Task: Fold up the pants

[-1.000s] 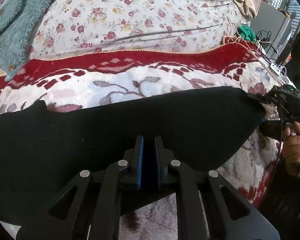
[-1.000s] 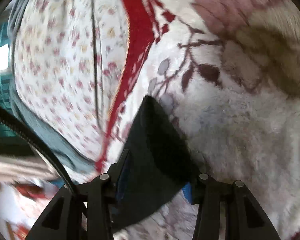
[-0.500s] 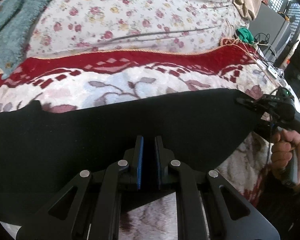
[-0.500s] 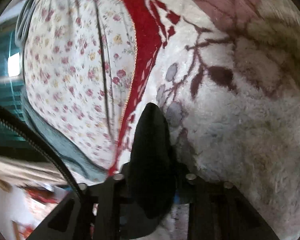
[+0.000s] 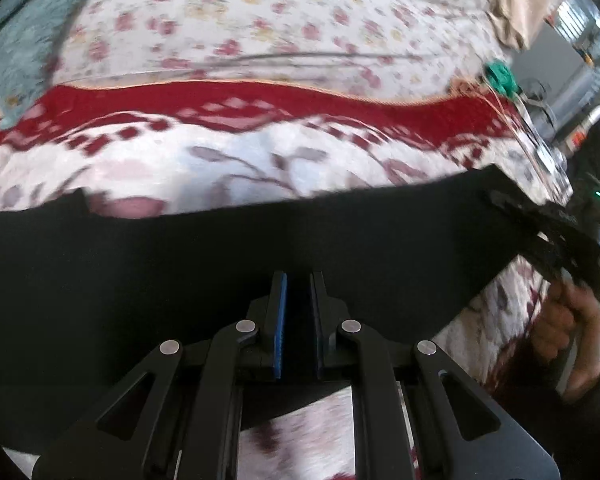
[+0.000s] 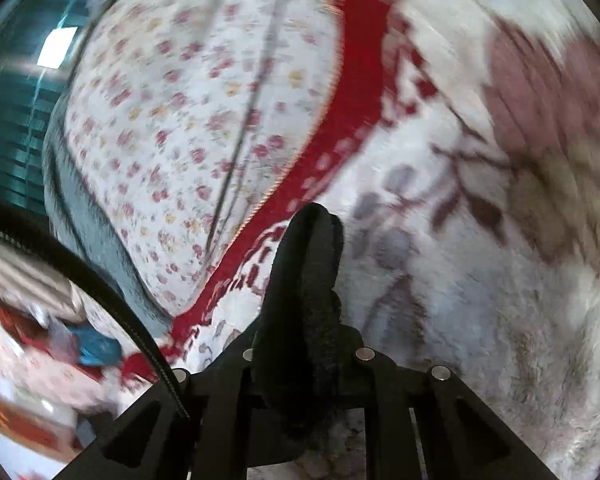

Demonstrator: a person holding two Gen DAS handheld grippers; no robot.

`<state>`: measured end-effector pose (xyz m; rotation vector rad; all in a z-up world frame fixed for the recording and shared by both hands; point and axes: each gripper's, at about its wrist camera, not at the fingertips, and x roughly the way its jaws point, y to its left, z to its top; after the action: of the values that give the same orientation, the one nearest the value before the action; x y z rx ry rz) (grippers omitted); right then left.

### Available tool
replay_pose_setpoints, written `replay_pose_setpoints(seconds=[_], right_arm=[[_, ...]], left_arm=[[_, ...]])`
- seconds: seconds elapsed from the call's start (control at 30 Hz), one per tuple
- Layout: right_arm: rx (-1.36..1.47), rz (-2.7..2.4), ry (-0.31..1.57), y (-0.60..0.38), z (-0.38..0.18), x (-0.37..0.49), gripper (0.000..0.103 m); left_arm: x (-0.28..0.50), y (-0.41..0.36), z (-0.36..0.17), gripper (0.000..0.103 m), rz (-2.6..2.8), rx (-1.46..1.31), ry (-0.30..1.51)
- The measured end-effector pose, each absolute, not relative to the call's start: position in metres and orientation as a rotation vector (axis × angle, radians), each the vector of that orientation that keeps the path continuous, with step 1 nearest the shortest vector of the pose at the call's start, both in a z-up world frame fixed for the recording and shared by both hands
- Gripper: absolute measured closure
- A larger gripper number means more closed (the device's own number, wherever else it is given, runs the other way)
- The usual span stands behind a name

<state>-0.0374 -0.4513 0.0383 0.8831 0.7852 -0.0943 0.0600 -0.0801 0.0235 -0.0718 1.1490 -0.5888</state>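
Item: black pants, one pair, on a bed.

Handling (judged): soft and limp, light, with no stiffness of its own; the cloth bunched wherever it was pinched and would likely sag between two holds. The surface appeared matt and slightly fleecy, so slipping seemed unlikely. Best taken at an edge or corner, both ends at once, to keep the span taut.

Appearance: plain black, no visible pattern; far edge straight, a small notch toward the left in the left wrist view.

Position: spread over a plush floral blanket with a red border, the near part raised.

Left tool: jaws together, clamped on the near edge of the pants.

Right tool: jaws closing, a rolled wad of pants cloth pinched between them; the person's hand gripped its handle.
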Motion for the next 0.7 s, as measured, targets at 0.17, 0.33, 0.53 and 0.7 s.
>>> replay_pose_setpoints(seconds=[0.17,0.33,0.53,0.7], right_arm=[[0.550,-0.046,0.819,-0.381,0.075,-0.013,0.090],[0.314,-0.005,0.874,-0.300,0.075,0.004,0.091],[0.277,0.081,0.908,-0.229,0.053,0.019,0.091],[0.262,0.185,0.923,-0.174,0.040,0.025,0.091]], left_arm=[[0.079,-0.026,0.032,0.094,-0.473,-0.142,1.150],[0.093,0.030,0.036,0.094,-0.378,-0.277,1.149],[0.099,0.080,0.036,0.094,-0.277,-0.445,1.127],[0.101,0.099,0.030,0.095,-0.224,-0.522,1.121]])
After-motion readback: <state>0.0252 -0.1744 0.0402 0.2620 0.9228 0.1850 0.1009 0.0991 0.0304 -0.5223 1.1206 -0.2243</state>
